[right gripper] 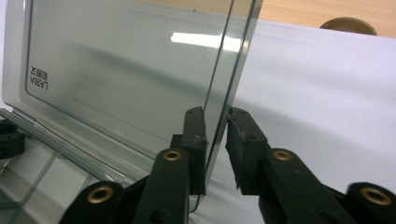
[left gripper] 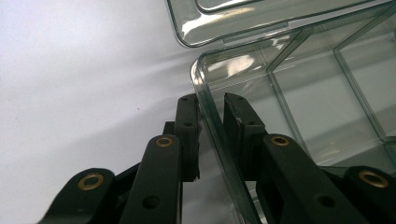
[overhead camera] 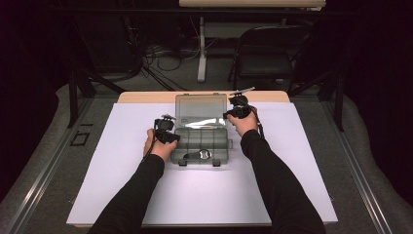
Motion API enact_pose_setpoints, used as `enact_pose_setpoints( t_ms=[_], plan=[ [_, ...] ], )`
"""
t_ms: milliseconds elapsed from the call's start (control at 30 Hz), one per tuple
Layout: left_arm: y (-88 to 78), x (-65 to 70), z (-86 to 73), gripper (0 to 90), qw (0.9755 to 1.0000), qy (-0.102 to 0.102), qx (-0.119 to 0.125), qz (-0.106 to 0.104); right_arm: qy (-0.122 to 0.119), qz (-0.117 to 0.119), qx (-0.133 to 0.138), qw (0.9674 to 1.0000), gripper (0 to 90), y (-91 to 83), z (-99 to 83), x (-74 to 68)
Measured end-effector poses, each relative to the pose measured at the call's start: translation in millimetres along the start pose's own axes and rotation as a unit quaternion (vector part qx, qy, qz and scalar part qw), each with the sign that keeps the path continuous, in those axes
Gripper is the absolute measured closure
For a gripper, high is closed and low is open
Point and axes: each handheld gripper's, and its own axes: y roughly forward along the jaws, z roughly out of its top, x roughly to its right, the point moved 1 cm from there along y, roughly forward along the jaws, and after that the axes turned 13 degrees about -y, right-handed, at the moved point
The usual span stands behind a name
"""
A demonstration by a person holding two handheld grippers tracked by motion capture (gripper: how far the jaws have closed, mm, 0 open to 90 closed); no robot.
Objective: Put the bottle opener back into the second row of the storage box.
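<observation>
Organizer box [overhead camera: 201,140] of clear smoky plastic sits mid-desk, on a white sheet [overhead camera: 122,195]; we see our left tool [left gripper: 211,122] clamped on its thin left wall, one black pad outside, one inside a compartment; our right tool [right gripper: 215,135] straddles the right edge of the raised lid [right gripper: 121,74], pads nearly closed on the smooth pane, though we cannot tell if both press; thin dividers split the tray; a dark metallic piece [overhead camera: 198,155] lies in the near compartment.

Both forearms are reaching forward, sleeved in black. The left gripper [left gripper: 211,116] is clamping a clear wall between nearly closed jaws. The right gripper [right gripper: 215,126], held farther forward, is pinching a clear panel's edge.
</observation>
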Motion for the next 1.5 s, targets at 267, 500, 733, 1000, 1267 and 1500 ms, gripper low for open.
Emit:
enact_pose_setpoints(
  t_ms=[267,500,733,1000,1267,1500],
  plan=[
    [0.0,0.9,-0.1,76.2,1.0000,0.002,0.000,0.003,-0.007,0.006,0.006,0.9999,82.2,-2.7,-2.7,2.6],
    [0.1,0.9,-0.2,76.1,1.0000,-0.002,0.001,0.003,-0.017,0.008,0.003,0.9998,82.1,-3.2,-3.4,3.7],
    [0.0,-3.5,1.6,73.4,0.9998,-0.003,-0.007,-0.019,-0.042,0.012,0.019,0.9989,81.4,-2.9,-5.2,4.5],
    [-8.0,-4.0,4.2,69.1,0.9994,-0.004,0.004,-0.035,-0.069,0.007,0.038,0.9969,81.0,-3.9,-8.3,3.0],
    [-21.0,-8.0,4.5,72.8,0.9988,-0.011,0.011,-0.047,-0.089,-0.002,0.065,0.9939,81.0,-6.0,-13.7,-0.2],
    [-23.1,-8.5,5.1,76.0,0.9985,-0.008,0.017,-0.051,-0.100,-0.008,0.089,0.9909,81.2,-8.8,-19.9,-2.6]
  ],
)
